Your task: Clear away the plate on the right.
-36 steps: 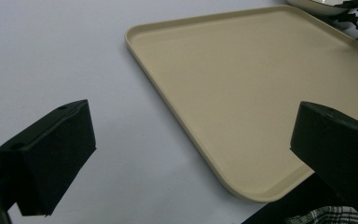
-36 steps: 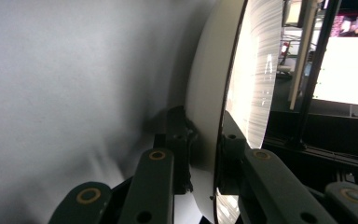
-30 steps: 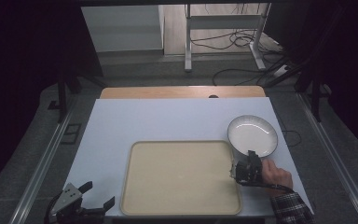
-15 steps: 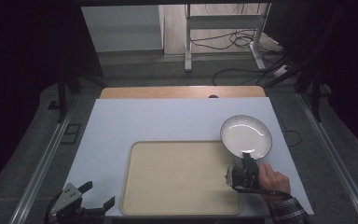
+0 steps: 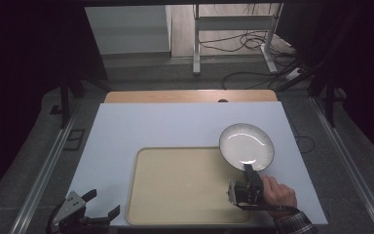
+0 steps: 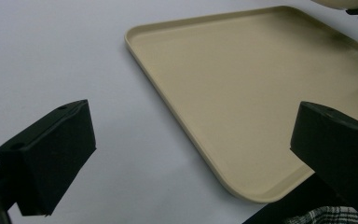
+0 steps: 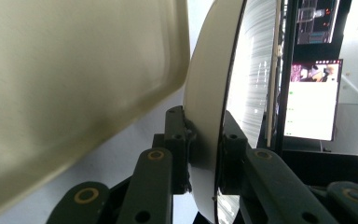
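Observation:
A white plate [image 5: 246, 146] with a dark rim hangs over the right edge of the beige tray [image 5: 185, 185], lifted off the table. My right gripper [image 5: 248, 169] is shut on the plate's near rim, held by a hand in a plaid sleeve. In the right gripper view the plate [image 7: 214, 116] stands edge-on, clamped between the two black jaws of the right gripper [image 7: 204, 149], with the tray [image 7: 74, 84] to its left. My left gripper [image 5: 102, 204] lies at the table's front left corner, open with nothing between its fingers; the left gripper view shows the tray [image 6: 242, 93] ahead of its jaws.
A light blue mat [image 5: 175, 126] covers the table, with a wooden strip [image 5: 190, 96] along its far edge. Metal rails [image 5: 48, 165] run down both sides. Cables and a desk frame [image 5: 233, 44] lie on the floor beyond.
The right gripper has carried the plate leftward and a little up, from the mat beside the tray to over the tray's right edge. The left gripper has stayed put.

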`<state>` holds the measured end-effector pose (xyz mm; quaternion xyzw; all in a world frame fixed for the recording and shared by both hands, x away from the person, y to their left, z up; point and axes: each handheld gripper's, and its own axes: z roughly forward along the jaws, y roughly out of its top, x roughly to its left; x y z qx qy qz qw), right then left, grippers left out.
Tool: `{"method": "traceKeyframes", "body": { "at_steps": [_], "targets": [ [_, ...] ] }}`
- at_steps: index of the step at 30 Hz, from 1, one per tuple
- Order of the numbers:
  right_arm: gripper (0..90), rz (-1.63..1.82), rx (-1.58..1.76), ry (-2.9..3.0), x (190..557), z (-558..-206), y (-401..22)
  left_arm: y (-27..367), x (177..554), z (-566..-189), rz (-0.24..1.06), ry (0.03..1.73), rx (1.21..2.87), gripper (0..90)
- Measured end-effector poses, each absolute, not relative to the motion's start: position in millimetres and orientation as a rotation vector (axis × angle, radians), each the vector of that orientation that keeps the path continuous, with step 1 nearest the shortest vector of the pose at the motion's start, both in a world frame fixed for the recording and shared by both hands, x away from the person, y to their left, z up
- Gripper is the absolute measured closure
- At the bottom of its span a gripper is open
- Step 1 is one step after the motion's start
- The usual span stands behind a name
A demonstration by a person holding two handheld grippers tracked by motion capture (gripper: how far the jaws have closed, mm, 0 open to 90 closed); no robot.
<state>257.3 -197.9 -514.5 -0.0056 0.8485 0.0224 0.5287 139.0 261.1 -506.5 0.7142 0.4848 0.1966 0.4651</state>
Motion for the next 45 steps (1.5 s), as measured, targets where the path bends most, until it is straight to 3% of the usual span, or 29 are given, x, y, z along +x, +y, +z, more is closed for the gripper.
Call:
{"method": "traceKeyframes", "body": {
  "at_steps": [45],
  "targets": [
    [77.5, 0.261, -0.354, 2.019, 180.6, -521.7, -120.7, 261.4, 139.0, -506.5, 0.482, 1.19, 1.752, 0.0]
  ]
}}
